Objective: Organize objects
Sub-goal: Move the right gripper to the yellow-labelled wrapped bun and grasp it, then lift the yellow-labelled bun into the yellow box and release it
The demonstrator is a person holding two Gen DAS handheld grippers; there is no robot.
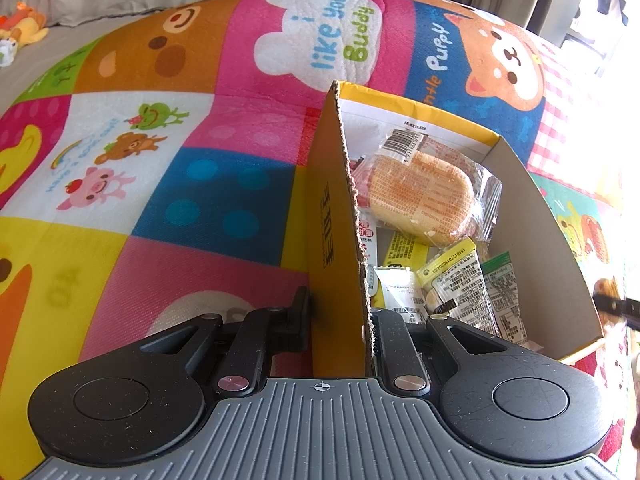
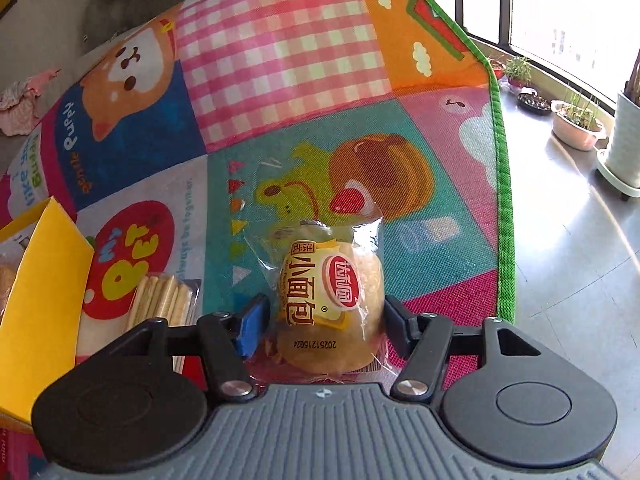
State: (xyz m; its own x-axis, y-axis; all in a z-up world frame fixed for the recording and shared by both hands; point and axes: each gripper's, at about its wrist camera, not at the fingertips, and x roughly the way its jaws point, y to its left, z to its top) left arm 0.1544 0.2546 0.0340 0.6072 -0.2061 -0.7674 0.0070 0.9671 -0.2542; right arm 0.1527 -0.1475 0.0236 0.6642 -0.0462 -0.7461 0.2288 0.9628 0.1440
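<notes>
While the left tool [image 1: 340, 320] pinches the yellow box [image 1: 552, 248] by its near wall, a wrapped bun [image 1: 420, 192] and snack packets [image 1: 460, 284] lie inside, just ahead. The right tool [image 2: 320, 320] stands wide around a packaged small bread [image 2: 332, 300] on the play mat [image 2: 280, 60]; a cracker pack [image 2: 160, 300] lies left of it.

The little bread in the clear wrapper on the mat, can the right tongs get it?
Probably yes. The right tongs are open, with one finger on each side of the wrapped bread, and nothing lies between them. The cracker pack and the yellow box sit off to the side.
</notes>
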